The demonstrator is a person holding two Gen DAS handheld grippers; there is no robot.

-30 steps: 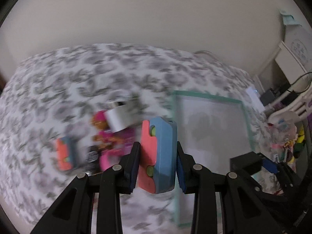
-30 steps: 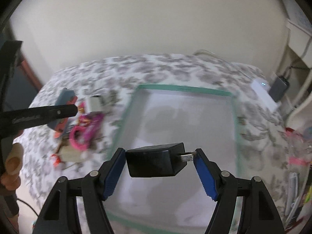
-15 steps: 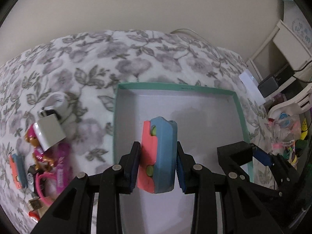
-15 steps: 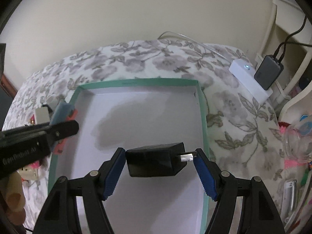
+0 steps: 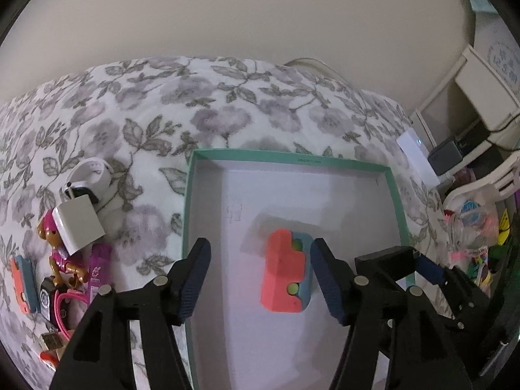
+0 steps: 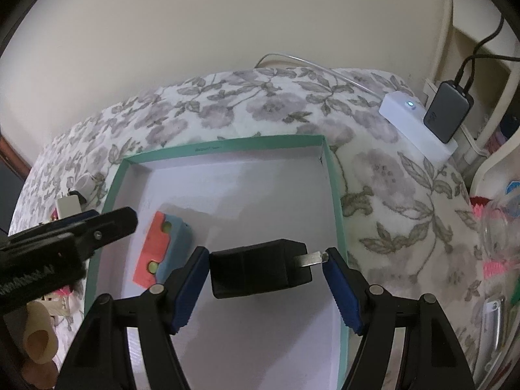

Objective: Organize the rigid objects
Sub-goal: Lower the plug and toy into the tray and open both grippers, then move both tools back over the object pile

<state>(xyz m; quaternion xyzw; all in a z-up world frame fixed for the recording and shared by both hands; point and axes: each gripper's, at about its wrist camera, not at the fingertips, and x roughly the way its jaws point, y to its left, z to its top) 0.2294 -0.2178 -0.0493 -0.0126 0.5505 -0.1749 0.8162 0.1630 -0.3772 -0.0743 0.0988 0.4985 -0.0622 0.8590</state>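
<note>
A shallow box with a teal rim (image 5: 292, 156) (image 6: 227, 146) and white floor lies on the flowered bedspread. A coral and blue block (image 5: 286, 276) (image 6: 162, 250) rests on the box floor. My left gripper (image 5: 260, 253) hangs over it with its jaws opening. The block sits between the fingers, close to the right pad, and no pad presses on it. My right gripper (image 6: 265, 260) hovers over the box's right half, shut on a black plug charger (image 6: 256, 268). One pad is on the charger's body, the other on its metal prong.
Left of the box lies a pile: a white charger cube (image 5: 79, 227), a pink toy figure (image 5: 58, 250), another coral and blue block (image 5: 22, 284), a pink loop (image 5: 65, 305). A white device (image 6: 412, 123) and grey adapter (image 6: 448, 113) sit at the bed's right edge.
Both grippers came from over the pile to above the box and sank. The left jaws spread and the coral and blue block dropped onto the box floor. The right still grips the charger.
</note>
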